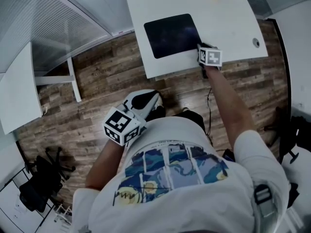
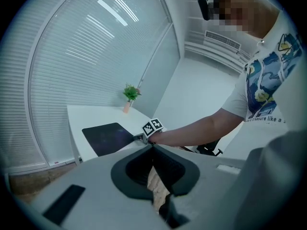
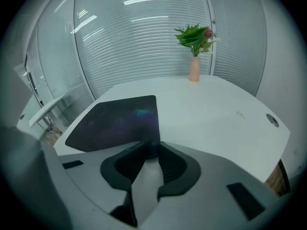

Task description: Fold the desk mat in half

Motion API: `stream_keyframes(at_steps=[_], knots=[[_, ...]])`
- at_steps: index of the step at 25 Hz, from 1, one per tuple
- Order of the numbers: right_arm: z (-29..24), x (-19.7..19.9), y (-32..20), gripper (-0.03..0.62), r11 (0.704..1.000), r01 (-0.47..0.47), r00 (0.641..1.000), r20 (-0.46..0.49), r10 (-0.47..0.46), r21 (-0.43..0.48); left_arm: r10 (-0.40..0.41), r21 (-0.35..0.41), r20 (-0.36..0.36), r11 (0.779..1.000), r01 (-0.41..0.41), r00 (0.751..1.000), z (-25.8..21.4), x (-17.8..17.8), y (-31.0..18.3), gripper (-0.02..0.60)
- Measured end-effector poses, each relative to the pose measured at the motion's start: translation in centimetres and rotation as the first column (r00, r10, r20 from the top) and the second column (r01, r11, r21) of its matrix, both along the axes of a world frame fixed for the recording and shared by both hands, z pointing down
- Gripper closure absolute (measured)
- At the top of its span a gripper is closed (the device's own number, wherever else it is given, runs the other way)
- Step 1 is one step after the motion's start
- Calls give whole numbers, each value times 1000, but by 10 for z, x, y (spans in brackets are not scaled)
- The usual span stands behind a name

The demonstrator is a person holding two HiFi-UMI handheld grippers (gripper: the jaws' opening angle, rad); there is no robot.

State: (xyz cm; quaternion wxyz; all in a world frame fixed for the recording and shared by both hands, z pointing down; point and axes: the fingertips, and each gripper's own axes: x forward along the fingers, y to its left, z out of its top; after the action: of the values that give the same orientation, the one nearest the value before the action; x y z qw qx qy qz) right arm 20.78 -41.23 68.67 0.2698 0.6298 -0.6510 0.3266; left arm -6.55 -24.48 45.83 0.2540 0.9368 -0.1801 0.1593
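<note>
A dark desk mat [image 1: 171, 34] lies flat on the white table [image 1: 228, 23], towards its near left side. My right gripper [image 1: 200, 46] is at the mat's near right corner. In the right gripper view its jaws meet at the tips [image 3: 149, 150] on that corner of the mat [image 3: 117, 121]. My left gripper [image 1: 154, 98] is held low by the person's body, over the wooden floor and away from the table. Its jaws [image 2: 152, 147] are together with nothing between them. The left gripper view shows the mat [image 2: 106, 138] and the right gripper [image 2: 138, 138] at its corner.
A small plant in a pink vase [image 3: 194, 42] stands at the table's far edge. A cable hole [image 1: 256, 42] sits near the table's right edge. Another white desk [image 1: 17, 91] is on the left, and a black chair [image 1: 43, 178] stands lower left on the wooden floor.
</note>
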Motion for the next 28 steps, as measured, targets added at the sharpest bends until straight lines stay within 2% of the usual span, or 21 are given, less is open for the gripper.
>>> stream_keyframes(at_steps=[4,6,11,20,28], knots=[[0,0,3,526,1000,-25,1000,18,25,-8,6,0,-5,1000,-6,1000,2,-3,-4,578],[0,-3,2,554,1000,-24,999,25,24,-8,6,0,-5,1000,-6,1000,3,-6,-7,578],[-4,-9,2,569,1000,-31,999,-8,31,-3,9,-5,-9,1000,-9,1000,6,-15,-6,578],[-27,-23,-1,572,997,2,999,-51,2,79,9,0,-21,1000,-9,1000,7,-22,-4,578],[-49,-53,-1,572,979,143,982,-144,-121,149,9,4,-27,1000,-9,1000,9,-24,2,578]])
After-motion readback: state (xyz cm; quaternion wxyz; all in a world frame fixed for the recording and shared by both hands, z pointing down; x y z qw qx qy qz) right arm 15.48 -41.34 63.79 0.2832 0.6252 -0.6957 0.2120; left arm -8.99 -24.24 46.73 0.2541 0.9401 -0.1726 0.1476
